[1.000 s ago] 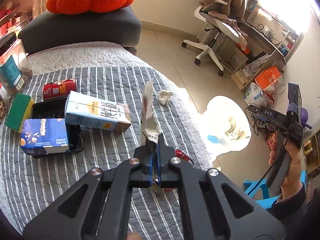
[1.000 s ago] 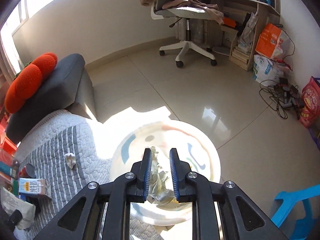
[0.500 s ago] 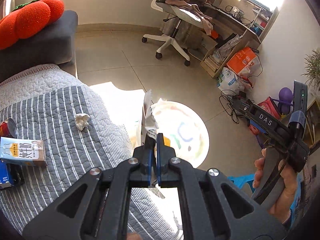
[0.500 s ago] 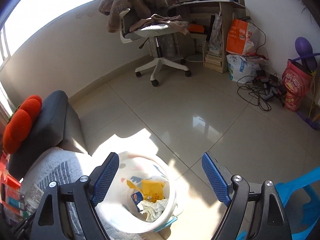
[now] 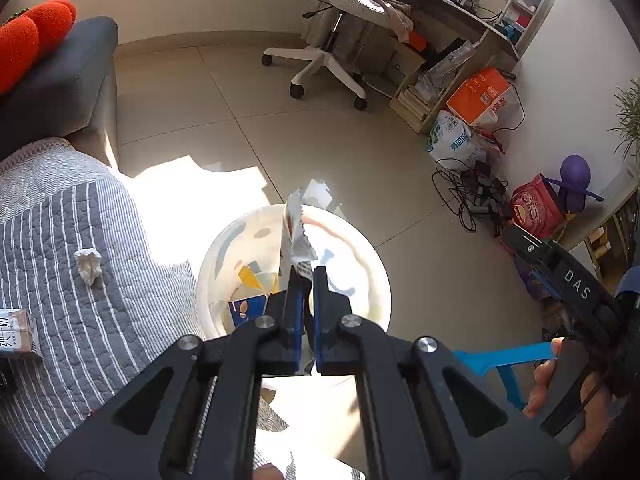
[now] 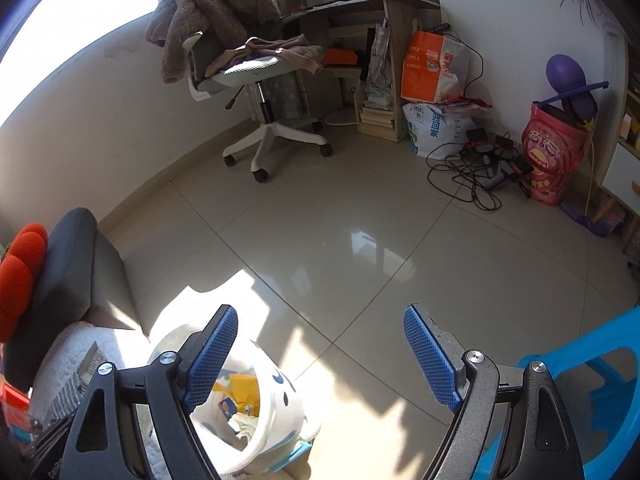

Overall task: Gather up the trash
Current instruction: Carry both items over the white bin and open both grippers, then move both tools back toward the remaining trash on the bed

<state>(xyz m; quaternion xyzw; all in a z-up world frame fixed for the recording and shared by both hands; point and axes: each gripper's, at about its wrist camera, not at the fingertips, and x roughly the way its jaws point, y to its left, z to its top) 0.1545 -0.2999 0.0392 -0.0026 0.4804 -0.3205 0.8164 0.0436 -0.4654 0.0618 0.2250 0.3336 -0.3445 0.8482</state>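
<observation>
Office chair [image 6: 256, 80] w/ brown blanket [image 6: 212, 8], blue stool [image 6: 592, 380].

In the left wrist view the trash bin [image 5: 372, 264] stands on the floor [image 5: 320, 148] at the centre, just beside the bed [image 5: 80, 280] at its 9 o'clock. A crumpled tissue [image 5: 89, 264] lies on the bed near that edge, and a carton [image 5: 16, 334] lies further out at 8 o'clock. The left claw [image 5: 306, 276] holds a wrapper [image 5: 296, 232] upright above the bin's mouth, with more trash lying inside. The office chair [image 5: 324, 52] is at 12 o'clock, the table [image 5: 472, 20] at 1 o'clock behind it, cables [image 5: 468, 192] at 3 o'clock. The right claw [image 6: 316, 356] hangs over bare floor at the bin's 3 o'clock.
</observation>
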